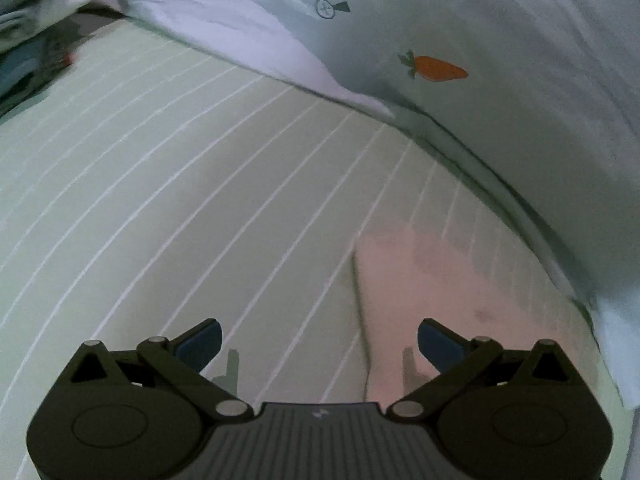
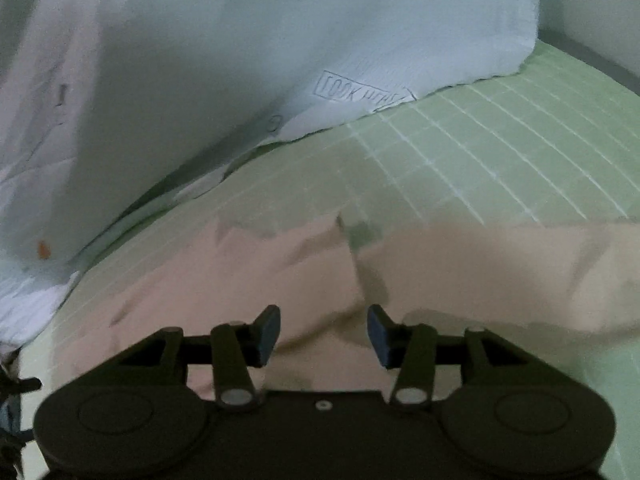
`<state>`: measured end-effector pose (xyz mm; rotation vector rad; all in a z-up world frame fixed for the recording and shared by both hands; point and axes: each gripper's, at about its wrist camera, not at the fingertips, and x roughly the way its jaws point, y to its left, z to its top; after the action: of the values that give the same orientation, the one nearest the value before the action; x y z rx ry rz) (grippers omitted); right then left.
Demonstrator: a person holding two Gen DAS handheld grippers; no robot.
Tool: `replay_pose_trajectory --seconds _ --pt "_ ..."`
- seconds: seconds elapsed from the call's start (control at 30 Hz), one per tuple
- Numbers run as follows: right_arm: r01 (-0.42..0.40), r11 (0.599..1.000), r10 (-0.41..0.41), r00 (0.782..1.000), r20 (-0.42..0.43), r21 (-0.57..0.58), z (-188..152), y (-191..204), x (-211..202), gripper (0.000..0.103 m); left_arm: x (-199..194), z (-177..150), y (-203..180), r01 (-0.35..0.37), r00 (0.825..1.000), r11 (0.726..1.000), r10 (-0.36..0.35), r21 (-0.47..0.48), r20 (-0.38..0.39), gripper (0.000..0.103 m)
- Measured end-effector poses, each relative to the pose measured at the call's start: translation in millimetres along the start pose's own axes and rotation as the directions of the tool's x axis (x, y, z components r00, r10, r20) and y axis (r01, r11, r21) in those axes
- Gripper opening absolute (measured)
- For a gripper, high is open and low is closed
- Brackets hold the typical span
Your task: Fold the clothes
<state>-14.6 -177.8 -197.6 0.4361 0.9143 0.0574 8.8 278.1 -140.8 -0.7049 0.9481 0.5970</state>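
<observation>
A pale pink garment (image 2: 420, 272) lies spread on the green striped bedsheet (image 2: 500, 152). In the left wrist view its edge (image 1: 432, 292) shows at the lower right. My left gripper (image 1: 319, 344) is open and empty, low over the sheet, with its right finger above the pink cloth's left edge. My right gripper (image 2: 323, 334) is open and empty, directly over the pink garment, its jaws on either side of a crease.
A pale blue duvet (image 1: 500, 40) with a carrot print (image 1: 438, 68) is heaped along the far side; it also shows in the right wrist view (image 2: 240, 60). Dark clutter (image 1: 28, 68) lies at the sheet's far left. A wall (image 2: 592, 8) rises behind the bed.
</observation>
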Motion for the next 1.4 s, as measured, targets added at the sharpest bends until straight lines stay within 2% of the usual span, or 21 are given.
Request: replay_pose_trajectory --seconds 0.1,0.2,0.23,0.27,0.3,0.33,0.43,0.47,0.5,0.6,0.77,0.9,0.93,1.0,1.07,1.13,1.17,1.2,1.23,1.3,1.4 --pt "0.0 1.0 0.001 1.0 -0.022 0.028 11.0 -4.7 19.3 0.049 25.3 16.6 -11.0 0.001 1.0 1.0 -0.001 0.004 -0.02 0.096" --pt "-0.023 1.0 0.023 0.999 -0.028 0.006 14.7 -2.9 29.3 0.048 41.1 17.4 -16.6 0.007 0.999 1.0 -0.006 0.026 -0.048 0.085" --pt "-0.026 1.0 0.026 0.999 -0.03 -0.008 15.9 -1.9 31.1 0.045 44.0 16.3 -19.7 -0.003 0.999 0.999 0.005 0.042 -0.042 0.085" --pt "-0.029 0.999 0.028 0.999 -0.031 -0.023 17.2 -1.0 32.3 0.043 45.5 15.8 -23.9 -0.005 0.999 0.998 0.007 0.064 -0.031 0.075" --pt "-0.031 0.999 0.03 0.999 -0.033 -0.037 18.5 0.0 33.6 0.038 46.8 15.7 -26.8 0.003 1.0 0.997 -0.001 0.079 -0.024 0.072" --pt "-0.038 0.998 0.037 0.999 -0.023 -0.042 20.4 -0.1 31.1 0.026 47.6 15.9 -28.7 0.006 1.0 0.997 -0.005 0.083 -0.017 0.064" --pt "-0.068 0.997 0.069 0.997 0.027 -0.041 26.9 -1.8 17.4 0.003 48.0 16.9 -32.0 0.045 0.999 0.997 -0.044 0.063 -0.027 0.025" --pt "-0.078 0.996 0.08 0.996 0.044 -0.041 29.1 -2.4 12.9 0.003 46.2 16.9 -34.2 0.044 0.999 0.997 -0.043 0.063 -0.024 0.009" --pt "-0.088 0.995 0.09 0.994 0.061 -0.041 31.3 -3.0 8.3 0.002 43.6 16.4 -37.7 0.038 0.999 0.997 -0.037 0.074 -0.014 0.008" --pt "-0.118 0.992 0.122 0.986 0.111 -0.043 37.8 -4.7 -5.4 0.001 32.5 15.8 -50.4 0.021 0.999 0.993 -0.025 0.119 0.031 0.007" --pt "-0.157 0.987 0.16 0.964 0.212 -0.035 51.9 -10.8 -32.8 0.001 1.3 18.2 -79.4 0.038 0.992 0.979 -0.06 0.198 0.107 0.007" --pt "-0.181 0.983 0.168 0.933 0.319 0.011 68.6 -25.1 -63.1 0.001 -21.8 12.7 -116.3 0.025 0.983 0.947 -0.082 0.32 0.167 0.007" --pt "-0.181 0.983 0.165 0.925 0.341 0.018 72.3 -29.2 -70.0 0.001 -22.9 10.5 -126.4 0.025 0.981 0.936 -0.091 0.351 0.172 0.009" --pt "-0.156 0.987 0.135 0.918 0.372 0.028 79.1 -37.8 -76.9 0.001 -16.9 4.6 -144.6 0.007 0.98 0.912 -0.089 0.411 0.18 0.021" --pt "-0.108 0.993 0.08 0.925 0.371 0.054 83.9 -48.7 -75.6 0.001 -5.7 -0.3 -154.9 -0.04 0.98 0.901 -0.048 0.431 0.193 0.047" --pt "-0.04 0.993 0.004 0.951 0.31 0.111 88.1 -63.4 -61.8 0.004 2.2 -2.6 -151.9 -0.039 0.983 0.911 -0.038 0.412 0.177 0.058" --pt "-0.01 0.991 -0.028 0.959 0.283 0.131 88.6 -69.3 -55.2 0.006 5.2 -2.9 -146.5 -0.02 0.985 0.92 -0.048 0.391 0.163 0.061" --pt "0.011 0.99 -0.05 0.962 0.268 0.144 87.0 -73.9 -50.2 0.014 7.8 -2.8 -139.3 0.005 0.987 0.931 -0.063 0.366 0.147 0.063" --pt "0.03 0.988 -0.069 0.964 0.257 0.155 84.5 -78.2 -45.7 0.029 10.1 -3.2 -131.8 0.014 0.988 0.938 -0.066 0.346 0.138 0.066" --pt "0.046 0.983 -0.087 0.968 0.235 0.176 76.5 -86.8 -38.1 0.043 15.0 -5.0 -116.6 0.005 0.991 0.948 -0.048 0.318 0.128 0.067" --pt "0.067 0.979 -0.101 0.979 0.175 0.193 65.0 -93.6 -22.4 0.043 27.1 -6.1 -96.8 -0.006 0.995 0.956 -0.023 0.293 0.096 0.068"
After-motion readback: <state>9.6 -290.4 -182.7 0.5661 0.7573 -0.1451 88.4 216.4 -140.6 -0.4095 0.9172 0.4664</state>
